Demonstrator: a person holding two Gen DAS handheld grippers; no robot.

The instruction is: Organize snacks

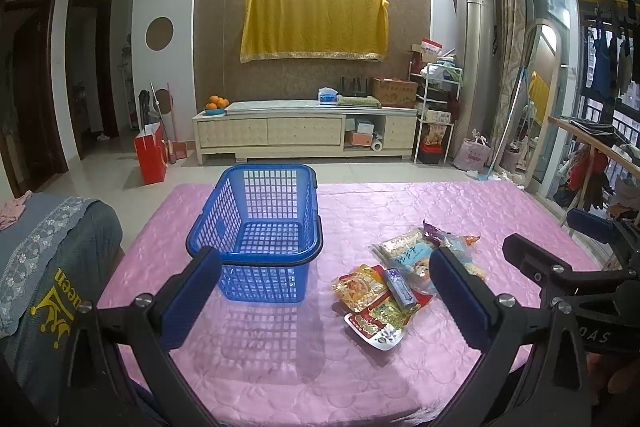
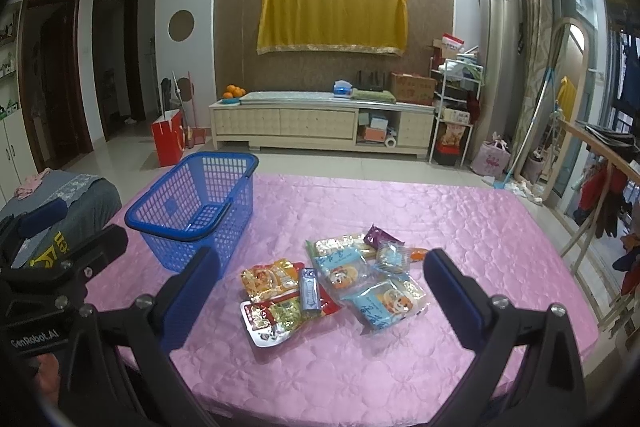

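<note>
Pink quilted cloth [image 2: 460, 227] across the table, living room behind. Blue basket [image 1: 260, 227] upright at left, nothing visible inside, well apart from the snack packets [image 2: 340, 279] heaped at centre. Only from the right wrist: the light blue packet [image 2: 384, 303] nearest the camera, hidden in the left view behind a blue pad [image 1: 460, 291]. Left gripper [image 1: 320, 299] with jaws wide apart, basket just beyond its left finger, packets between and ahead. Right gripper [image 2: 320, 299] likewise spread, holding nothing, packets between its fingers, untouched.
</note>
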